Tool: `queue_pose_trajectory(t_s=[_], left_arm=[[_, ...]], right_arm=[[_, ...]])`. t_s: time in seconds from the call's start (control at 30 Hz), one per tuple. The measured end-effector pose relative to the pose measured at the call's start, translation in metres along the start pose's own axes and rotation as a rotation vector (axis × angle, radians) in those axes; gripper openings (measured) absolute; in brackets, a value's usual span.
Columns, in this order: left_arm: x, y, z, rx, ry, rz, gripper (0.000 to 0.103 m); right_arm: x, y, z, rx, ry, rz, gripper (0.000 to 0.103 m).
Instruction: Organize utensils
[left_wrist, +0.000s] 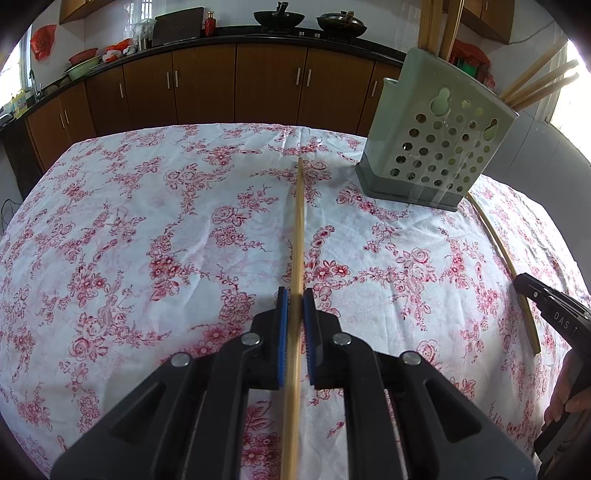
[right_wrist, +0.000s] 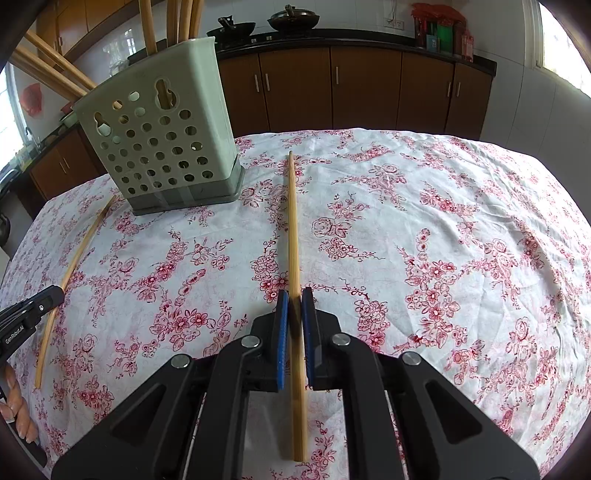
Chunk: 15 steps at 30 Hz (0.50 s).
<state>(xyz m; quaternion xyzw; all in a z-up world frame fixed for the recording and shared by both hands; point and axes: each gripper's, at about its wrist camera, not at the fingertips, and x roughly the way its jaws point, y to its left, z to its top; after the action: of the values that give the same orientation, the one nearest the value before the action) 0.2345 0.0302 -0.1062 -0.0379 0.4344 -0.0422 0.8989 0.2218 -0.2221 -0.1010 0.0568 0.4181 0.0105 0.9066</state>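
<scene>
My left gripper (left_wrist: 296, 295) is shut on a bamboo chopstick (left_wrist: 298, 229) that points forward over the floral tablecloth. My right gripper (right_wrist: 295, 295) is shut on another bamboo chopstick (right_wrist: 293, 229), also pointing forward. A pale green perforated utensil holder (left_wrist: 436, 136) stands to the front right of the left gripper; in the right wrist view the holder (right_wrist: 162, 136) stands front left. Several chopsticks (right_wrist: 55, 66) stick out of its top. Each gripper shows at the edge of the other's view: the right one (left_wrist: 546, 306), the left one (right_wrist: 33, 306).
The table wears a white cloth with red flowers (left_wrist: 147, 221). Brown kitchen cabinets (left_wrist: 221, 85) line the far wall, with woks (left_wrist: 284, 16) on the counter. The table's far edge (right_wrist: 369, 131) lies behind the holder.
</scene>
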Motion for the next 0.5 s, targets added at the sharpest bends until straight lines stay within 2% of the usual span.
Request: queue_pose_trajectory(t_s=[0.5], left_arm=[[0.0001,-0.0001,0.0001,-0.001,0.0,0.001,0.011]], right_arm=[[-0.0003,0.0001,-0.0001,0.004,0.0,0.004,0.009]])
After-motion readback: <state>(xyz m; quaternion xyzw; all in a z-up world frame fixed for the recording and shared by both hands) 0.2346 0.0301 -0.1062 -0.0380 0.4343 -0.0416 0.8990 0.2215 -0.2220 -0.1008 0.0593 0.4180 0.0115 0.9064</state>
